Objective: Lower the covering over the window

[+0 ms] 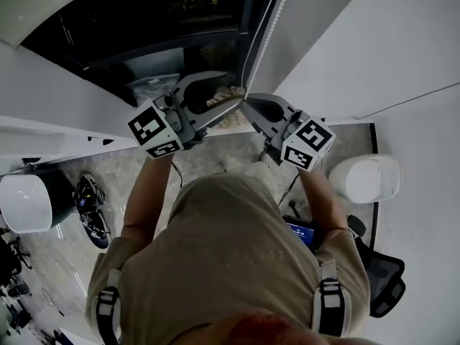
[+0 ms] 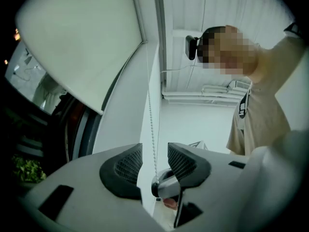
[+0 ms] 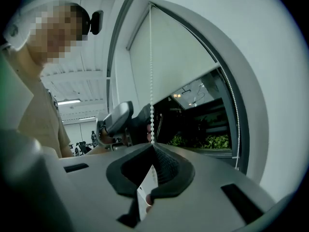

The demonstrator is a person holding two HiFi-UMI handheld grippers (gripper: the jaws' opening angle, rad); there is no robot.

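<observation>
A white bead chain hangs beside the dark window. The white roller blind covers only the top of the glass; it also shows in the right gripper view as the blind. My right gripper is shut on the bead chain, which rises straight from its closed tips. My left gripper is open, and the chain runs down between its pads without touching them. In the head view the left gripper and right gripper meet tip to tip at the chain's lower end.
The white window reveal stands close on the left of the chain. Green plants show through the glass. Two white rounded objects and a black chair stand on the floor below.
</observation>
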